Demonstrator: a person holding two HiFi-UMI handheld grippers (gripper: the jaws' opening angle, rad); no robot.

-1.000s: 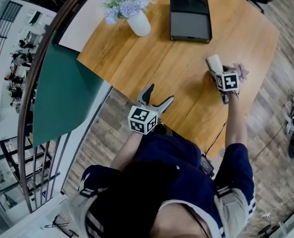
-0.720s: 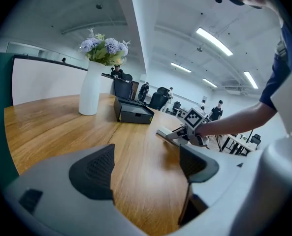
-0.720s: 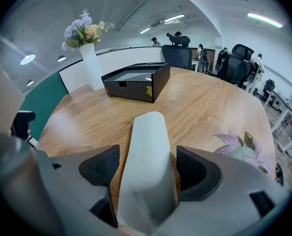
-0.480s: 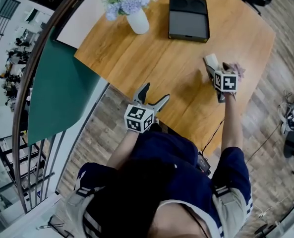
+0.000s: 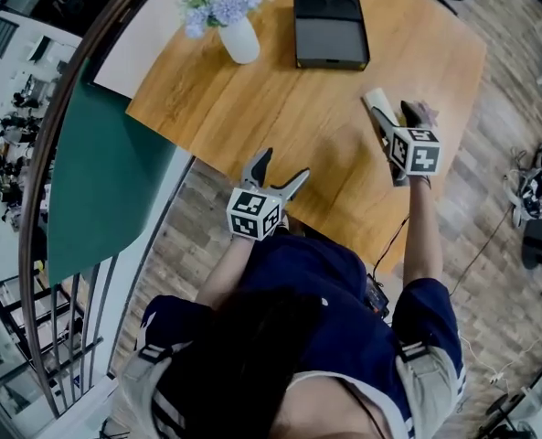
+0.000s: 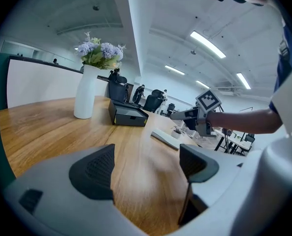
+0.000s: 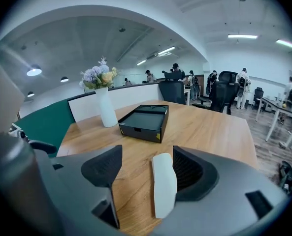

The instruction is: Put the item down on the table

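Observation:
The item, a flat white oblong piece [image 7: 164,188], lies on the wooden table [image 5: 280,108] between the jaws of my right gripper [image 7: 146,168]. It rests beside the right pad, and a gap separates it from the left pad. The jaws are closing, and no pad visibly presses on it. In the head view the item [image 5: 377,103] pokes out ahead of the right gripper [image 5: 389,112] at the table's right side. My left gripper [image 5: 281,167] hovers at the table's near edge, open with nothing between its fingers. From the left gripper [image 6: 148,168] I see the item [image 6: 164,138] farther along the tabletop.
A black open box [image 5: 330,30] stands at the far side of the table, with a white vase of flowers [image 5: 237,37] to its left. A green partition and a railing run along the left. Office chairs and people are in the background of the gripper views.
The right gripper has drawn back slightly toward the person while the white item stays where it was on the table. The left gripper has barely moved.

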